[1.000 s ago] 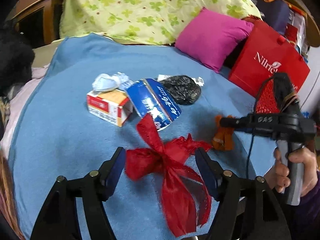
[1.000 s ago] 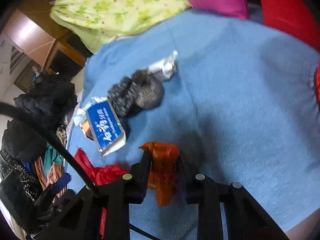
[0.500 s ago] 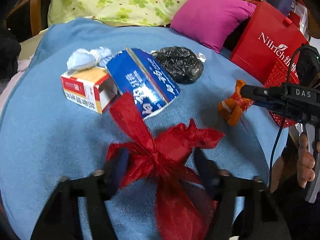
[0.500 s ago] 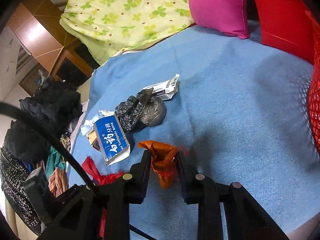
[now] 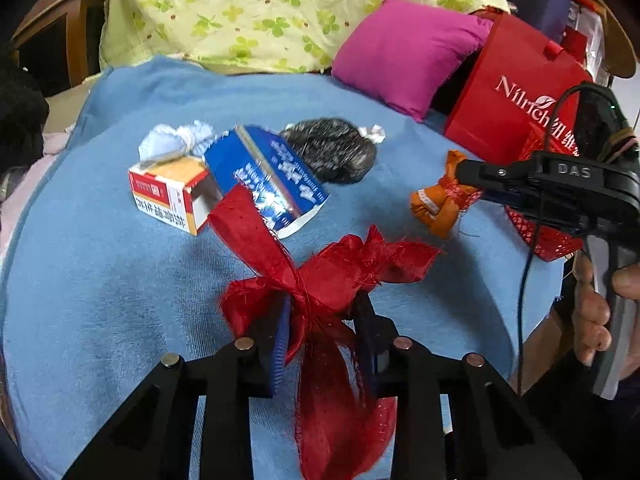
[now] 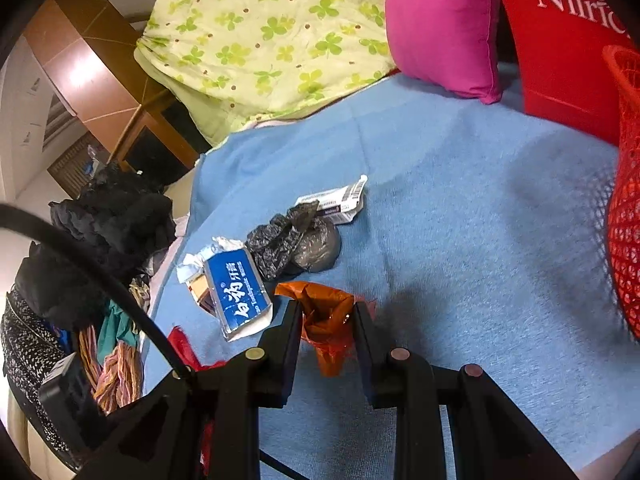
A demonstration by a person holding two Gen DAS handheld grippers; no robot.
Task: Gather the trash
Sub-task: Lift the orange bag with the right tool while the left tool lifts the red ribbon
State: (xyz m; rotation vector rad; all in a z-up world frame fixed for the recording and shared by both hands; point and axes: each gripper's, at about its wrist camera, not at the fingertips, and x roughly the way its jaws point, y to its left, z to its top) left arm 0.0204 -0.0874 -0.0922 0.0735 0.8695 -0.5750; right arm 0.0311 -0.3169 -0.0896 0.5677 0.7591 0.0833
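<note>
Now closing left tool (image 5: 320, 320) on red ribbon bow (image 5: 320, 280); right tool (image 6: 326, 316) clamping orange wrapper (image 6: 324, 320), red mesh basket (image 6: 624, 240) far right.

The right gripper (image 6: 326, 312) is clamped on a crumpled orange wrapper (image 6: 326, 320), which hangs between its two black fingers above the blue blanket (image 6: 460, 240). Toward the blanket's left edge lies a blue toothpaste box (image 6: 238, 292), touching a crumpled black plastic bag (image 6: 296, 240). A white barcoded packet (image 6: 340, 200) rests against the far side of the bag. A bit of red ribbon (image 6: 182, 346) shows at the blanket's near left edge. At the far edge sit a green clover-print quilt (image 6: 260, 32) and a pink cushion (image 6: 440, 24), with a red paper bag (image 6: 560, 40) at the far right corner. A red mesh basket (image 6: 626, 208) stands at the right edge.
</note>
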